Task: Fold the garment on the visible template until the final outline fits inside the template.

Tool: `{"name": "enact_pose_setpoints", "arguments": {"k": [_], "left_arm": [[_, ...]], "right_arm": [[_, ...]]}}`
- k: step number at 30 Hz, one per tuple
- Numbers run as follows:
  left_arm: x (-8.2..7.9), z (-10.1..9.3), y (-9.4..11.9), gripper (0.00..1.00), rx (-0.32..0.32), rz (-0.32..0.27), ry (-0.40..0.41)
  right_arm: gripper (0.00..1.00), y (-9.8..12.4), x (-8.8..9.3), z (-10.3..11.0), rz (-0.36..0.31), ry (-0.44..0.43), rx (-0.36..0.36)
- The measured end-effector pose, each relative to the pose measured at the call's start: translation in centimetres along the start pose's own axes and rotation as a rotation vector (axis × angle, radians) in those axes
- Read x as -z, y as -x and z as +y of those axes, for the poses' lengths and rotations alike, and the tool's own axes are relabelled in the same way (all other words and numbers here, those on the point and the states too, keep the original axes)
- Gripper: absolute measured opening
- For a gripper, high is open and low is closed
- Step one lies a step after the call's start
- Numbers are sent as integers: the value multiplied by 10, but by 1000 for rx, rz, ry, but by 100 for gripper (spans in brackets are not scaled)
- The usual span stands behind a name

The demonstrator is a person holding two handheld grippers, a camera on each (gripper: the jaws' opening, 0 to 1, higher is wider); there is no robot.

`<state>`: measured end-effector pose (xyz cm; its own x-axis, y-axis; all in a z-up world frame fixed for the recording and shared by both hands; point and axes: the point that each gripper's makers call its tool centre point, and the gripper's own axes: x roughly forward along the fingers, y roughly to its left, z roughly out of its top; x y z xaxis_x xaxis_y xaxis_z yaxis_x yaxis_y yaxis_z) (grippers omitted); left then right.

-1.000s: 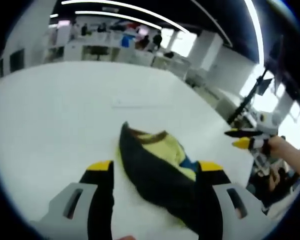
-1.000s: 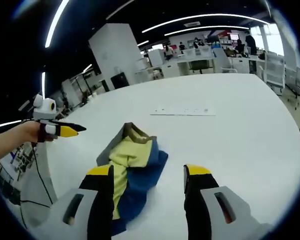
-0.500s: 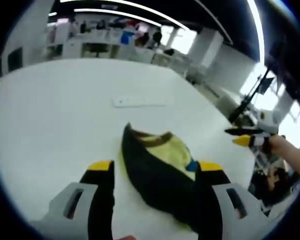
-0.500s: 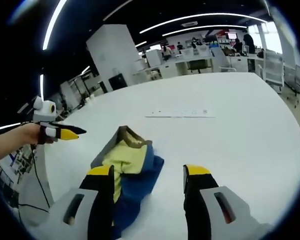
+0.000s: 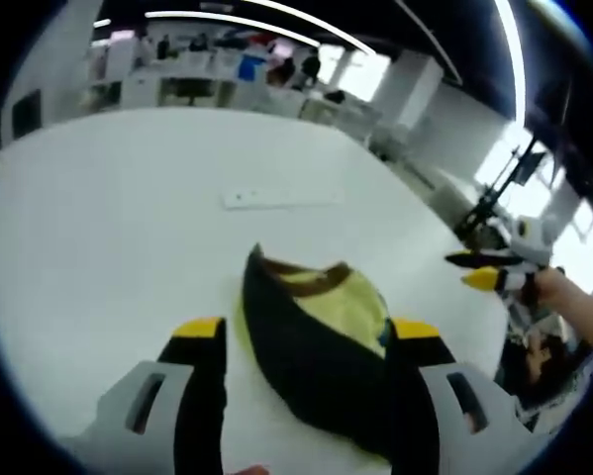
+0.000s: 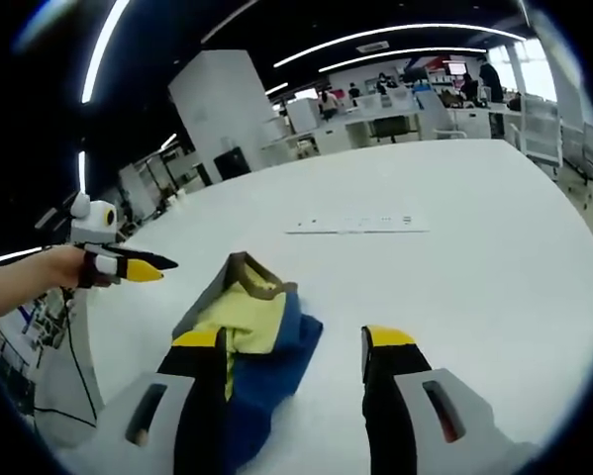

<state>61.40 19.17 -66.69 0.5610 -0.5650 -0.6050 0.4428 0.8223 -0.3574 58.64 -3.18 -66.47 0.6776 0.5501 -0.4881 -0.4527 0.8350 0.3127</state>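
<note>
A crumpled garment [image 5: 311,336], dark navy outside with a yellow lining and a brown collar, lies in a heap on the white table [image 5: 108,218]. In the left gripper view it sits just beyond my left gripper [image 5: 306,332], whose jaws stand wide apart and hold nothing. The right gripper view shows the same garment [image 6: 247,322] with a blue fold, ahead and left of my right gripper [image 6: 292,341], which is open too. Each gripper also appears in the other's view, held up in a hand: the right gripper [image 5: 486,272] and the left gripper [image 6: 128,265].
A thin flat white strip [image 5: 276,198] with small marks lies on the table beyond the garment, and it is the strip [image 6: 360,225] seen in the right gripper view. Desks, chairs and people stand far behind the table. A stand with cables [image 5: 479,213] is past the table's edge.
Both views have shifted slightly, so the garment sits a little differently in the frames. The heap itself looks unmoved, and both grippers stay open.
</note>
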Motion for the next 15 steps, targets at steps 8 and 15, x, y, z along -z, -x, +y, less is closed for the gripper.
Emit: {"name": "enact_pose_setpoints", "arguments": {"k": [8,15], "left_arm": [[3,7,-10,60,0,22,11],[3,11,-21,60,-1,34,27]], "right_arm": [[54,-12,1,-1,3,-6,-9],[52,-25,1,-2,-2,-19,-19]]}}
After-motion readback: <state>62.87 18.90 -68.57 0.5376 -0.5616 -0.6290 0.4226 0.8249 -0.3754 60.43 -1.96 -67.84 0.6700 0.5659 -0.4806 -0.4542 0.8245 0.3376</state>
